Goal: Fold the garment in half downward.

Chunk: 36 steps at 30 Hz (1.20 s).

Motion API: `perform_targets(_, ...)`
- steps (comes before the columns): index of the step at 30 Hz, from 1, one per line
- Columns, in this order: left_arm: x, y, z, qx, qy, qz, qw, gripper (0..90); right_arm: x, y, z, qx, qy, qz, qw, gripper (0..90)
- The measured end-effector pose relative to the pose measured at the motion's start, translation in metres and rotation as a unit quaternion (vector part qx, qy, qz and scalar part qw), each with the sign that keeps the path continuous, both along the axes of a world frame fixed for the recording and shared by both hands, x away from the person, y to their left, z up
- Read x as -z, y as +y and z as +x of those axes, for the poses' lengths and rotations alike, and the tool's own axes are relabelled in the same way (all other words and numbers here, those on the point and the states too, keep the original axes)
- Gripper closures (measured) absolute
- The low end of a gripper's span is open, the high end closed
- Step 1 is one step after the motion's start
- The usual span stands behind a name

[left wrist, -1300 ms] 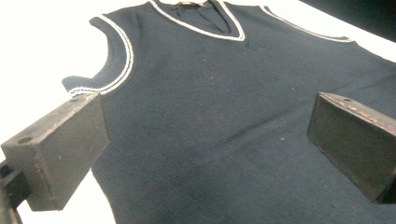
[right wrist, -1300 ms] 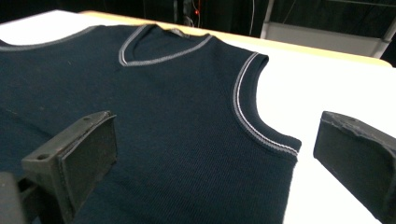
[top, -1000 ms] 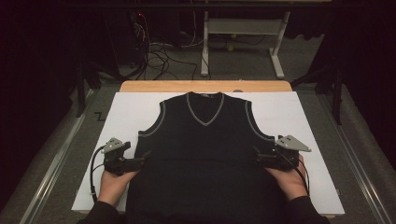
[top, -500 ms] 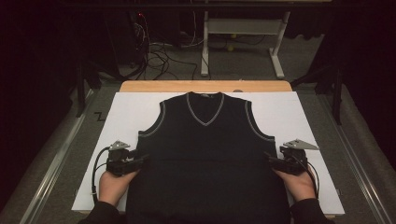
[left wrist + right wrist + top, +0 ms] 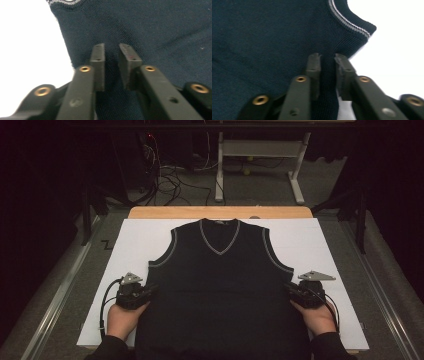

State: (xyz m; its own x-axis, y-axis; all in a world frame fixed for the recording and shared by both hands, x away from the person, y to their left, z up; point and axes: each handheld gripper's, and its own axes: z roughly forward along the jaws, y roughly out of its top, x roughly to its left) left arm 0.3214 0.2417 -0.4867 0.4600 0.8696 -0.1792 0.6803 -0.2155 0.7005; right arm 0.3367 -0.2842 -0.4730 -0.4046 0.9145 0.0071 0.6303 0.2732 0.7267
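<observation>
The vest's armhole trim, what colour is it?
Grey-white striping on the dark navy vest, clearest in the right gripper view.

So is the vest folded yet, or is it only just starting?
Only just starting. Done: the vest lies flat and spread out on the white sheet, neck away from the person. In hand: the left gripper and right gripper are at its two side edges, jaws a little apart with knit between them. Left: no fold is visible, so probably all the folding.
</observation>
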Motion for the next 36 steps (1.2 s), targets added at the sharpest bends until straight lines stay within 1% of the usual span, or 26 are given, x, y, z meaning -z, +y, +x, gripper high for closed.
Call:
perform_targets(1,0.0,0.0,0.0,-0.001,-0.001,-0.001,1.0,77.9,0.0,0.001,0.0,-0.001,0.0,-0.001,1.0,81.0)
perform_targets(3,0.0,-0.001,-0.001,0.001,-0.003,0.004,1.0,82.2,0.0,0.002,-0.001,-0.006,-0.002,-0.004,1.0,83.0)
perform_targets(5,0.0,-0.002,-0.001,0.002,-0.005,0.009,0.9999,82.6,0.0,0.002,-0.001,-0.006,-0.003,-0.005,1.0,83.2)
perform_targets(7,0.0,-0.002,-0.002,0.002,-0.007,0.01,0.9999,83.4,0.0,0.002,-0.001,-0.007,-0.005,-0.008,0.9999,83.3)
perform_targets(9,-0.001,0.0,-0.003,-0.003,-0.011,0.005,0.9999,83.7,0.0,0.002,-0.001,-0.008,-0.006,-0.009,0.9999,83.3)
perform_targets(11,-0.003,0.004,-0.004,-0.014,-0.024,-0.004,0.9996,83.5,0.0,0.002,-0.001,-0.009,-0.007,-0.01,0.9999,83.3)
perform_targets(12,-0.005,0.007,-0.005,-0.02,-0.027,-0.017,0.9993,83.5,0.0,0.002,-0.002,-0.008,-0.007,-0.01,0.9999,83.3)
perform_targets(13,-0.006,0.009,-0.005,-0.022,-0.027,-0.025,0.9991,83.5,0.0,0.003,-0.002,-0.008,-0.007,-0.01,0.9999,83.3)
perform_targets(14,-0.006,0.011,-0.005,-0.026,-0.028,-0.026,0.9989,83.5,0.0,0.003,-0.002,-0.008,-0.007,-0.01,0.9999,83.3)
perform_targets(16,-0.006,0.011,-0.005,-0.027,-0.031,-0.016,0.999,83.7,0.0,0.002,-0.002,-0.008,-0.006,-0.009,0.9999,83.3)
perform_targets(17,-0.005,0.011,-0.004,-0.027,-0.03,-0.016,0.9991,83.7,0.0,0.002,-0.002,-0.008,-0.006,-0.009,0.9999,83.3)
perform_targets(22,-0.006,0.013,-0.005,-0.02,-0.03,-0.027,0.999,84.2,0.0,0.003,-0.002,-0.009,-0.007,-0.011,0.9999,83.4)
perform_targets(23,-0.006,0.014,-0.005,-0.02,-0.026,-0.032,0.999,79.4,0.0,0.002,-0.002,-0.01,-0.006,-0.01,0.9999,83.3)
perform_targets(24,-0.005,0.015,-0.004,-0.03,-0.025,-0.031,0.9988,71.6,0.0,0.002,-0.002,-0.01,-0.006,-0.01,0.9999,83.4)
perform_targets(25,-0.005,0.017,-0.003,-0.046,-0.023,-0.025,0.9984,71.6,0.0,0.002,-0.002,-0.01,-0.006,-0.01,0.9999,83.4)
perform_targets(26,-0.004,0.019,-0.001,-0.059,-0.02,-0.019,0.9979,64.4,0.0,0.003,-0.002,-0.009,-0.007,-0.011,0.9999,83.3)
perform_targets(27,-0.003,0.019,0.0,-0.066,-0.019,-0.011,0.9976,53.9,0.0,0.003,-0.002,-0.01,-0.007,-0.012,0.9999,83.4)
perform_targets(28,-0.002,0.018,0.001,-0.07,-0.015,0.004,0.9974,53.9,0.0,0.003,-0.002,-0.01,-0.007,-0.012,0.9999,83.4)
perform_targets(29,-0.001,0.017,0.004,-0.064,-0.002,0.011,0.9979,46.8,0.0,0.003,-0.002,-0.009,-0.007,-0.012,0.9999,83.3)
perform_targets(30,-0.001,0.015,0.004,-0.057,-0.005,0.017,0.9982,42.5,0.0,0.003,-0.002,-0.009,-0.007,-0.012,0.9999,83.4)
perform_targets(31,-0.001,0.012,0.004,-0.046,-0.004,0.025,0.9986,42.8,0.0,0.003,-0.002,-0.009,-0.007,-0.012,0.9999,83.4)
perform_targets(32,0.0,0.01,0.003,-0.045,-0.007,0.035,0.9984,43.0,0.0,0.003,-0.002,-0.008,-0.007,-0.011,0.9999,83.3)
perform_targets(33,0.0,0.009,0.003,-0.041,-0.007,0.037,0.9985,45.0,0.0,0.003,-0.002,-0.008,-0.007,-0.011,0.9999,83.4)
perform_targets(34,0.0,0.009,0.003,-0.032,-0.006,0.031,0.999,51.3,0.0,0.003,-0.002,-0.008,-0.007,-0.012,0.9999,83.4)
perform_targets(35,0.0,0.009,0.003,-0.03,-0.004,0.027,0.9992,58.1,0.0,0.003,-0.002,-0.008,-0.007,-0.012,0.9999,83.4)
perform_targets(36,0.0,0.01,0.003,-0.023,-0.002,0.02,0.9995,61.8,0.0,0.003,-0.002,-0.008,-0.007,-0.012,0.9999,83.4)
